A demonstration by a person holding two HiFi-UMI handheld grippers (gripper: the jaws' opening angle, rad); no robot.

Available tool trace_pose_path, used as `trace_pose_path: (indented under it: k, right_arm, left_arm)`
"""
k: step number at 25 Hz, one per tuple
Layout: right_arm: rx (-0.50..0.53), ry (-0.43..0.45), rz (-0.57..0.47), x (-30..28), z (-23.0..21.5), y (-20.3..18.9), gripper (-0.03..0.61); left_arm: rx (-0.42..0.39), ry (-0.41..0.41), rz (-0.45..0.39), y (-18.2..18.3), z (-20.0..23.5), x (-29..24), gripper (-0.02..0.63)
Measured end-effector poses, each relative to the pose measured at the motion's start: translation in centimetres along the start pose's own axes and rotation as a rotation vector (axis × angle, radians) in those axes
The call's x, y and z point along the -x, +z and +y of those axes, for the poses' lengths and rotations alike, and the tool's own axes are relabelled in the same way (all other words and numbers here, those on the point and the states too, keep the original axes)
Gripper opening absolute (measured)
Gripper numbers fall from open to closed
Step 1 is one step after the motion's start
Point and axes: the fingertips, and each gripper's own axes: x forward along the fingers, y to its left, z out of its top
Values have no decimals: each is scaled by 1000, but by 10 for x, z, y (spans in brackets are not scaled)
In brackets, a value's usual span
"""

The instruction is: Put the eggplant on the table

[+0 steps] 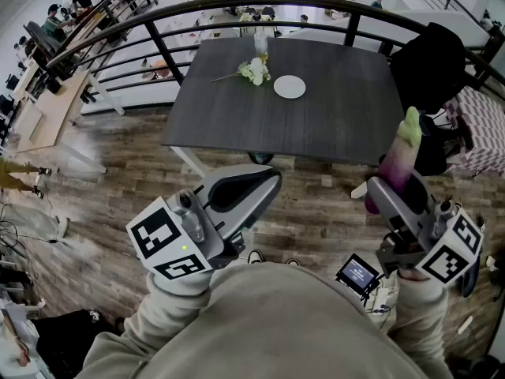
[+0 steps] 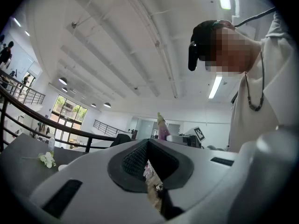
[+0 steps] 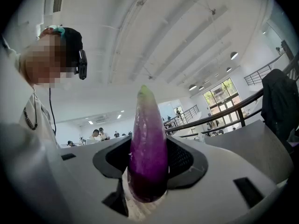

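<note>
While nothing is being carried on the left, the left tongs point(image 1: 268, 184) are being held level over the wooden floor point(image 1: 118, 180), short of the near edge of the counter. Their jaws are being kept closed and empty. In the left gripper view the dark ribbed pads point(image 2: 135, 160) are meeting in a narrow V with no object between them.

In the middle, the dark grey square counter point(image 1: 331, 125) is being faced. A sprig of white flowers point(image 1: 254, 72) and a small round white plate point(image 1: 289, 87) are lying toward its far side, so its near half is being left bare.

Further right, the long purple eggplant with a pale green tip point(image 1: 397, 164) is being gripped by the right tongs point(image 1: 390, 188). The jaws are being closed on its thick end, and its tip is pointing along them toward the counter. The eggplant is being held in the air just beside the near right corner of the counter, not resting on it.

The step in hand is being judged as the carry to the counter, with the placing not yet done. The next move is being judged to call for the right tongs to be brought over the bare near half, clear of the plate and flowers. The eggplant would then be lowered until it is lying on the surface, and only then would the jaws be opened.
</note>
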Motion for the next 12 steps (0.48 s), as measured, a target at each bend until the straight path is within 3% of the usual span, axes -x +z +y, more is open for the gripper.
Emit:
trace_pose_path:
  k: [12]
  right_arm:
    - [-1, 81, -13, 6, -14, 3, 222]
  left_arm:
    - [-16, -1, 28, -9, 1, -25, 5]
